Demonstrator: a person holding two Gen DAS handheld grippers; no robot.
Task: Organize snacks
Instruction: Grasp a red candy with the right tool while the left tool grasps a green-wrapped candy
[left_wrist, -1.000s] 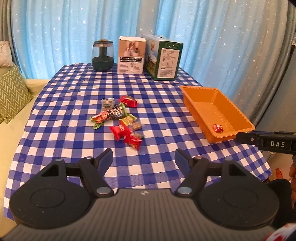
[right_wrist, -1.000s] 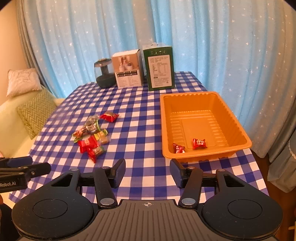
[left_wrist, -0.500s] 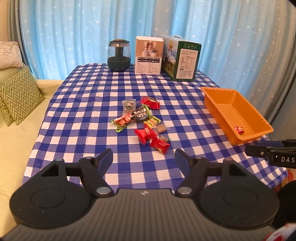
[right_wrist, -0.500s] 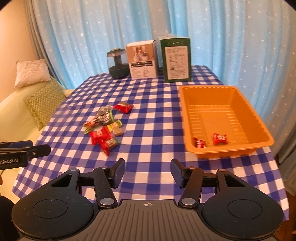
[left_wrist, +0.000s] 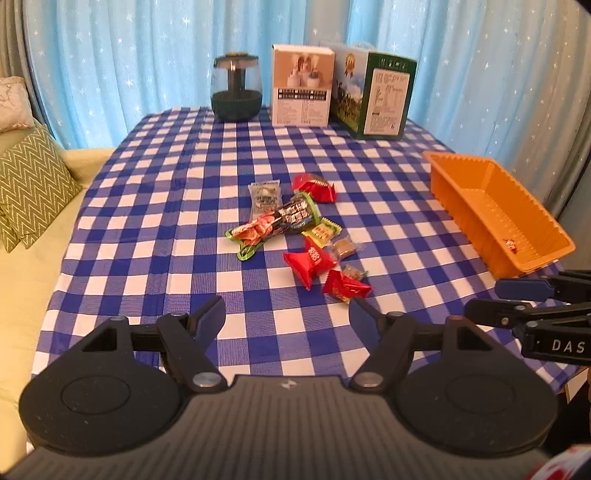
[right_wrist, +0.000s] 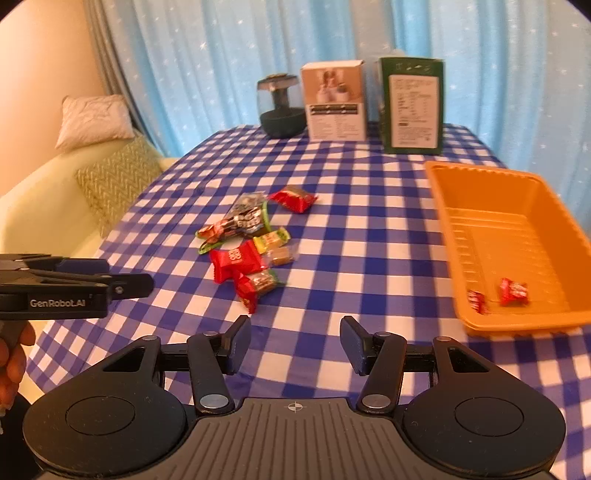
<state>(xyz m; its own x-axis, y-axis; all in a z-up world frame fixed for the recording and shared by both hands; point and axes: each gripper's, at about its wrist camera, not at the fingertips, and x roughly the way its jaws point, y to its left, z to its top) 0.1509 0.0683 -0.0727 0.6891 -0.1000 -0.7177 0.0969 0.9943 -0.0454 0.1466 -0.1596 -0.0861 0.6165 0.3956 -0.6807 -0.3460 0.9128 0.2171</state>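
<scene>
L gripper (left_wrist: 287, 314): fingers spread, nothing btwn them, hovering over near edge of table (left_wrist: 155, 206), which has a blue/white check cloth. Nothing touched.

R gripper (right_wrist: 295, 343): fingers also apart, gap a bit narrower than L, empty. Over near edge of table, tray to its right. Seen from L cam it comes in at the right edge, side-on, just below the tray's near corner. From R cam the L gripper shows at left edge w/ part of a hand (right_wrist: 13, 363) under it.

Snack pile (left_wrist: 295, 236): mid-table, ahead of both grippers, loose cluster, pieces touching or overlapping. Contents as far as readable:
- red wrapper (left_wrist: 314, 188) at far side of pile
- pale grey packet (left_wrist: 264, 197) just left of it
- long dark/orange/green bar (left_wrist: 273, 227) lying diagonal across centre
- small yellow-green candy (left_wrist: 321, 232), small brown clear-wrapped piece (left_wrist: 345, 247) beside it
- larger red candy (left_wrist: 308, 260) + another red one (left_wrist: 345, 286) nearest the grippers, w/ a small clear-wrapped piece tucked against it.

Orange tray (right_wrist: 458, 229): right side of table, well apart from pile. 2 red candies in it, at near end: 1 (right_wrist: 513, 291) on floor of tray, 1 (right_wrist: 476, 301) against near-left wall. L cam shows only 1 of them.

Far edge of table: dark glass jar (left_wrist: 236, 88), white box (left_wrist: 301, 90), green box (left_wrist: 373, 98), in a row, upright. White + green boxes touching or nearly; can't tell which.

Bkgd: blue star curtains, sofa at left w/ green zigzag cushion (left_wrist: 31, 184).
</scene>
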